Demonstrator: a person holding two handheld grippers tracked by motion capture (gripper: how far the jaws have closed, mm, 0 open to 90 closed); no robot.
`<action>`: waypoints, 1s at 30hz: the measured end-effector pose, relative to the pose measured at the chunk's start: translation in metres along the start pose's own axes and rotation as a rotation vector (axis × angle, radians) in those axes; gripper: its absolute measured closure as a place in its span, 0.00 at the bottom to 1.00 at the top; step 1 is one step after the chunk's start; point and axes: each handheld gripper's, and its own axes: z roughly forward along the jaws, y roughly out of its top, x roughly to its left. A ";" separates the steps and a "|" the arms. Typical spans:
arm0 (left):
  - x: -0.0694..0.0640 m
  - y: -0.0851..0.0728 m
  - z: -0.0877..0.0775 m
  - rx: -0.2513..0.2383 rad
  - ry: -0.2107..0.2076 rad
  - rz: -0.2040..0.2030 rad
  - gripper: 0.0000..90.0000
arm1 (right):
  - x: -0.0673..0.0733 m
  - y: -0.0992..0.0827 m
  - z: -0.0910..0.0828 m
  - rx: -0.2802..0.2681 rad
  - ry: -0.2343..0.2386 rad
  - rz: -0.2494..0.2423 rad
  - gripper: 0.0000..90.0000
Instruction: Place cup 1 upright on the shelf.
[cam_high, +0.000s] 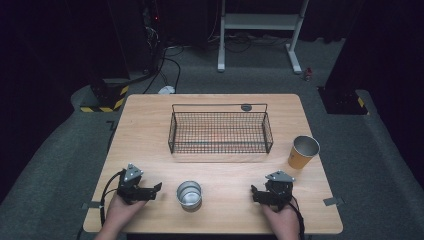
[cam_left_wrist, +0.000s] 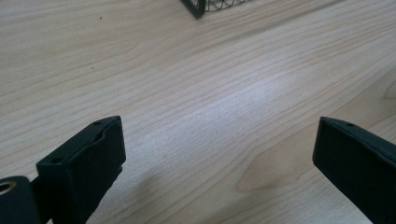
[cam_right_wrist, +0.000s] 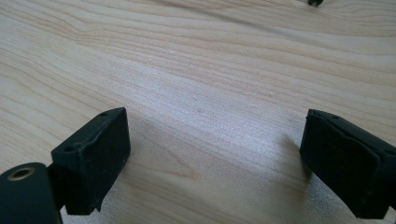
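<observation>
1. The left claw (cam_high: 159, 188) rests low over the table (cam_high: 150, 125), jaws spread wide with nothing between them; the right claw (cam_high: 253, 192) is equally wide and empty.
2. Risk, as I judge it: the metal cup (cam_high: 189, 194) is light and smooth, so a sideways approach that bumps its wall could tip or slide it.
3. The metal cup stands upright just beside the left claw, between both claws.
4. Farther off: the wire basket (cam_high: 220, 131) mid-table, the orange paper cup (cam_high: 303, 152) at the right.

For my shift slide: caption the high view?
Open grippers flank a metal cup; wire basket behind.
</observation>
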 end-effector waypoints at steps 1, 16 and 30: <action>-0.001 0.001 -0.001 -0.003 0.000 0.002 0.03 | 0.000 0.000 0.000 0.000 0.000 0.000 0.09; -0.013 0.012 -0.019 -0.094 -0.063 0.023 0.04 | 0.000 0.000 0.000 0.000 0.000 0.000 0.09; -0.025 0.033 -0.025 -0.117 -0.099 0.063 0.04 | 0.000 0.000 0.000 0.000 0.000 0.000 0.09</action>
